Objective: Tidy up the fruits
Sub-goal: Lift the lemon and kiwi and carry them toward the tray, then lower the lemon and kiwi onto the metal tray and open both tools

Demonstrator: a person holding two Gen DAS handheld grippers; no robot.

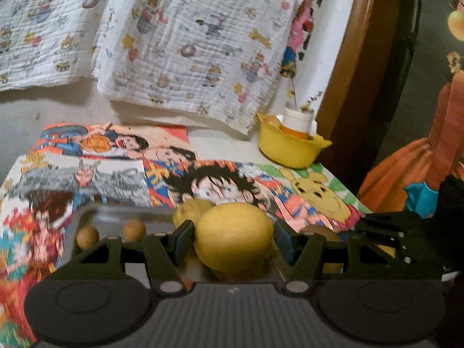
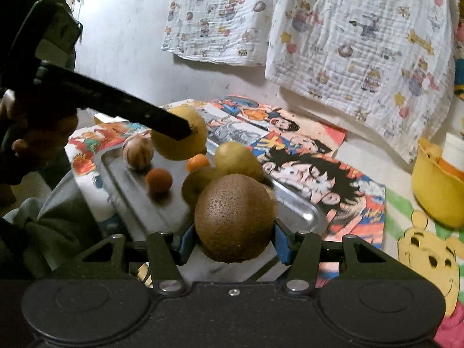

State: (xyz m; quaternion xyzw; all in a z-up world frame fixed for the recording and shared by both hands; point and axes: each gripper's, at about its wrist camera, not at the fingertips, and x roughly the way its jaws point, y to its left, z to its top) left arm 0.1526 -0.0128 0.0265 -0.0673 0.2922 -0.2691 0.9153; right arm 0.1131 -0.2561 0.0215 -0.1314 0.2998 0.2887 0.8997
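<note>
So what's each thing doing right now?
Left gripper: shut on the lemon.
Lemon: held above the tray.
Right gripper: shut on the kiwi.
Kiwi: held over the tray's edge.
Tray: holding loose fruit.
Yellow bowl: upright, things inside.

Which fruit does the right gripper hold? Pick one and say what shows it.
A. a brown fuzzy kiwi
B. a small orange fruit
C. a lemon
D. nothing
A: in the right wrist view the kiwi sits clamped between the blue pads of the right gripper, above the metal tray; the lemon is in the left gripper instead.
</note>
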